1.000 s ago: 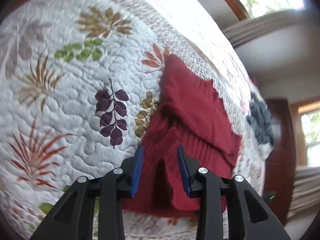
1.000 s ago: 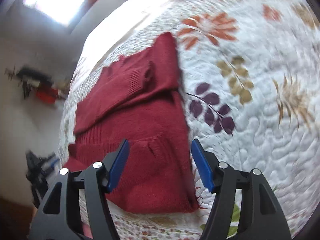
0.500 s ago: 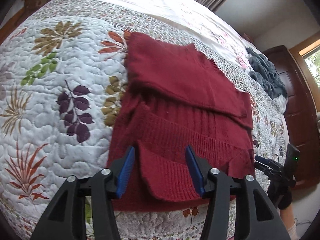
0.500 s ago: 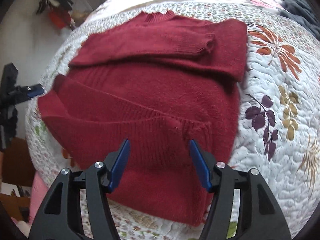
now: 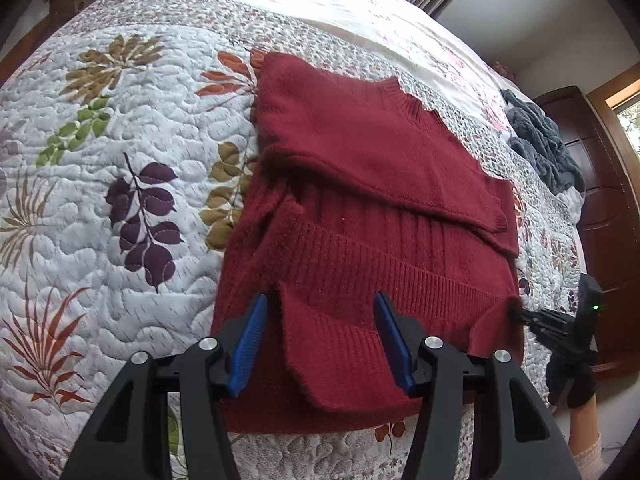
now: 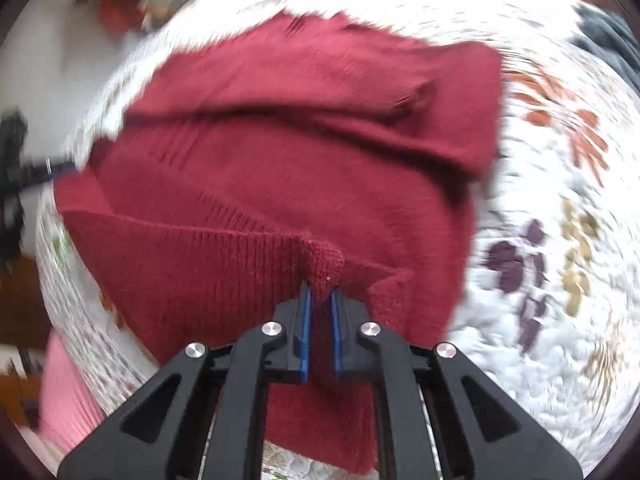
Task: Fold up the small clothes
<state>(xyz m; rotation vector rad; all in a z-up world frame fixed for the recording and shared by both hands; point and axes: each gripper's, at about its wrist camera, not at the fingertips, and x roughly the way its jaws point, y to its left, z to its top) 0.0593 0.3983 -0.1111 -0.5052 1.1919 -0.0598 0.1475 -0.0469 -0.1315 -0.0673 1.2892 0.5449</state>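
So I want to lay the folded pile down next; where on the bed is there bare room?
The widest free patch is the quilt left of the red sweater, over the leaf prints. Beyond the sweater's collar, a bare white strip runs across. The far right is crowded by a grey blanket.

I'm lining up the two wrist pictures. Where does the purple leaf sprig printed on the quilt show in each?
Left wrist: purple leaf sprig at left of centre, left of the red sweater.
Right wrist: the sprig, blurred, at right of centre, right of the sweater.
Shared landmark: the sweater's ribbed hem, which the right claw pinches.
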